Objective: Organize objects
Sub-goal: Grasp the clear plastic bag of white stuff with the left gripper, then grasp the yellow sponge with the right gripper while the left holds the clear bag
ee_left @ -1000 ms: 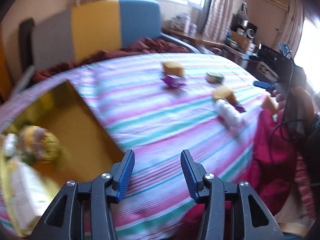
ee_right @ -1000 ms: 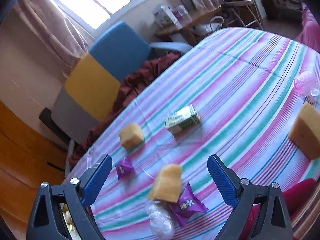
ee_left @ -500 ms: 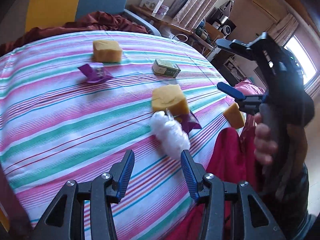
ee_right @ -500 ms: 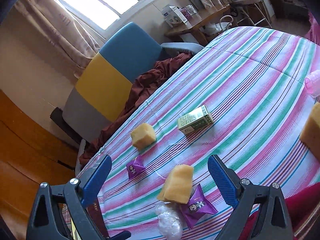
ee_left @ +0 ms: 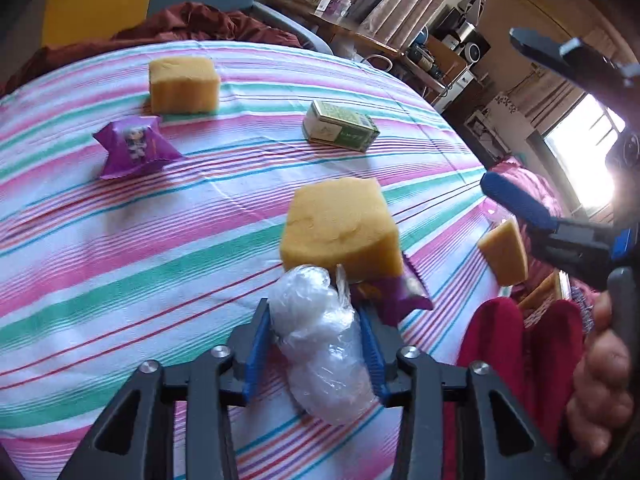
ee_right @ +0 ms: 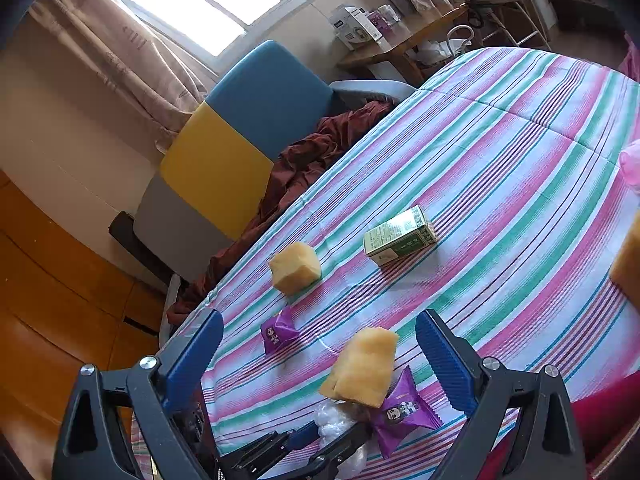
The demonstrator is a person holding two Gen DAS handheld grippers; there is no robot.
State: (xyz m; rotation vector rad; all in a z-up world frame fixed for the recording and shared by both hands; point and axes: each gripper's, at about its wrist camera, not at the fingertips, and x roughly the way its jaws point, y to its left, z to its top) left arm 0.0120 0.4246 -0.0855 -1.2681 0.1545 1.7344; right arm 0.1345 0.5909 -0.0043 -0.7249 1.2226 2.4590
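Observation:
A crumpled clear plastic bag [ee_left: 316, 332] lies at the near edge of the striped tablecloth [ee_left: 120, 248]. My left gripper [ee_left: 312, 312] is closing on the bag, and both blue pads touch its sides; from the right wrist the bag [ee_right: 334, 420] shows in the same grip. A yellow sponge [ee_left: 340, 228] and a purple snack packet [ee_left: 396, 292] lie against the bag. My right gripper [ee_right: 320, 320] hangs wide open above the cloth, empty. Farther off are another sponge [ee_left: 184, 84], a second purple packet [ee_left: 132, 148] and a green box [ee_left: 340, 126].
A third sponge [ee_left: 504, 256] sits at the table's right edge beside a red cloth [ee_left: 500, 332]. A person's hand [ee_left: 600, 380] holds the right gripper. A blue, yellow and grey chair [ee_right: 240, 140] with a maroon cloth [ee_right: 312, 160] stands behind the table. A pink object [ee_right: 632, 164] lies far right.
My left gripper swung right from a yellow bin, came down over the plastic bag, and its jaws narrowed around it. The right gripper stayed in place, tilting slightly.

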